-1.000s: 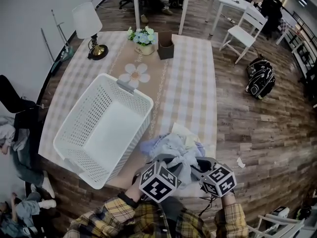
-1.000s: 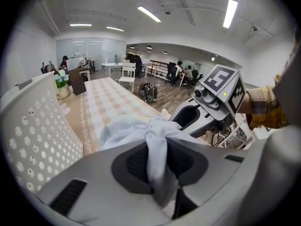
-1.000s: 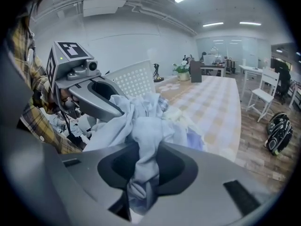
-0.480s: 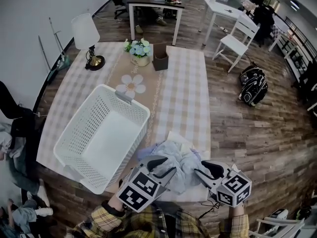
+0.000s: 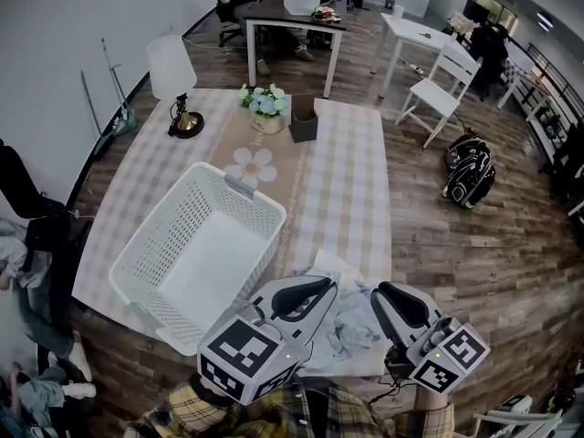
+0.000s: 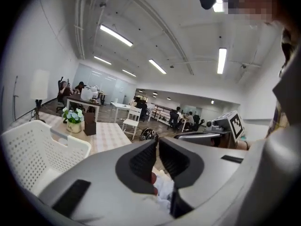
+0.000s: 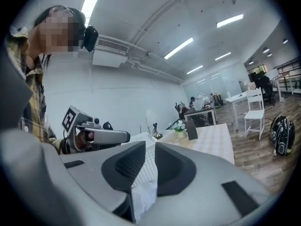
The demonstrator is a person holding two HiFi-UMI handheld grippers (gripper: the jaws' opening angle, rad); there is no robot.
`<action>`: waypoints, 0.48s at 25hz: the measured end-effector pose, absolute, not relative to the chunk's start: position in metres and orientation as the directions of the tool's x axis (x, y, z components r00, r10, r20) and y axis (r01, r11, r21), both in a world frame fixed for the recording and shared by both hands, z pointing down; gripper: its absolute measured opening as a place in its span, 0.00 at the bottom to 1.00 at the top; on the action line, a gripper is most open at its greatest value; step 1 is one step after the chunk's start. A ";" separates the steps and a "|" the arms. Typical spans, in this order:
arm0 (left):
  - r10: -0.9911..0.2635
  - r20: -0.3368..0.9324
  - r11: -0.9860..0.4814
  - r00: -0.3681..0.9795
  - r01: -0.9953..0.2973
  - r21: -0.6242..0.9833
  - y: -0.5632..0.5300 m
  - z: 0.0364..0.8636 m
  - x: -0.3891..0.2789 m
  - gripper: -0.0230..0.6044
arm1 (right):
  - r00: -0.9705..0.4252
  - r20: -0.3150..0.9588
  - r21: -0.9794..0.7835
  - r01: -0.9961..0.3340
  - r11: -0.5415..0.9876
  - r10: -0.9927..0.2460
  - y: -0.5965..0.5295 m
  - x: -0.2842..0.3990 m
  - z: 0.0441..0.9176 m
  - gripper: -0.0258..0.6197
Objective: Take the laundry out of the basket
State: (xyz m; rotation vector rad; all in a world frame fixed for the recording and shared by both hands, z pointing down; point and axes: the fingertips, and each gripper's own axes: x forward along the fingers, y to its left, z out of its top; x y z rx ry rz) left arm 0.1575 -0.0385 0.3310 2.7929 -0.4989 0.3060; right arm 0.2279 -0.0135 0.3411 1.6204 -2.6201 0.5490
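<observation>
1. Basket (image 5: 164,231): white, lattice-walled, standing on the left half of the tabletop (image 5: 347,181) and reaching its near edge. Its floor shows bare white, with no cloth visible in it.
2. Laundry (image 5: 351,322): a pale blue and white heap lying outside the basket at the near edge of the tabletop, toward the near right corner and just beside the basket's near end.
3. Left gripper (image 5: 319,292): held above the heap. My jaws have just been closing and now stand nearly together, with a white fold of the laundry pinched between them.
4. Right gripper (image 5: 391,297): held level with the left, on the heap's other side. Its jaws have also just been closing and are now clamped on a white fold that hangs from them.
5. Progress, as I judge it: the emptying looks done. What remains is to set down and let go of the cloth I hold. I cannot tell whether both grippers hold one garment.
6. Other stock along the far edge: lamp (image 5: 173,67), flowers (image 5: 266,103), brown box (image 5: 304,121).
</observation>
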 end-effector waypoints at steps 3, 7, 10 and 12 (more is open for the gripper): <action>-0.339 0.207 -0.892 0.918 -0.383 0.239 -0.038 0.316 0.157 0.09 | -0.474 0.156 -0.286 -0.861 0.420 -0.867 -0.017 0.219 0.328 0.08; -0.375 0.184 -0.885 0.908 -0.410 0.219 -0.037 0.300 0.155 0.09 | -0.481 0.124 -0.276 -0.857 0.435 -0.868 -0.017 0.209 0.316 0.03; -0.403 0.169 -0.880 0.899 -0.432 0.197 -0.036 0.291 0.153 0.09 | -0.490 0.100 -0.254 -0.854 0.454 -0.866 -0.015 0.201 0.304 0.03; -0.412 0.169 -0.879 0.895 -0.439 0.184 -0.036 0.289 0.153 0.09 | -0.493 0.084 -0.244 -0.852 0.462 -0.866 -0.014 0.197 0.297 0.03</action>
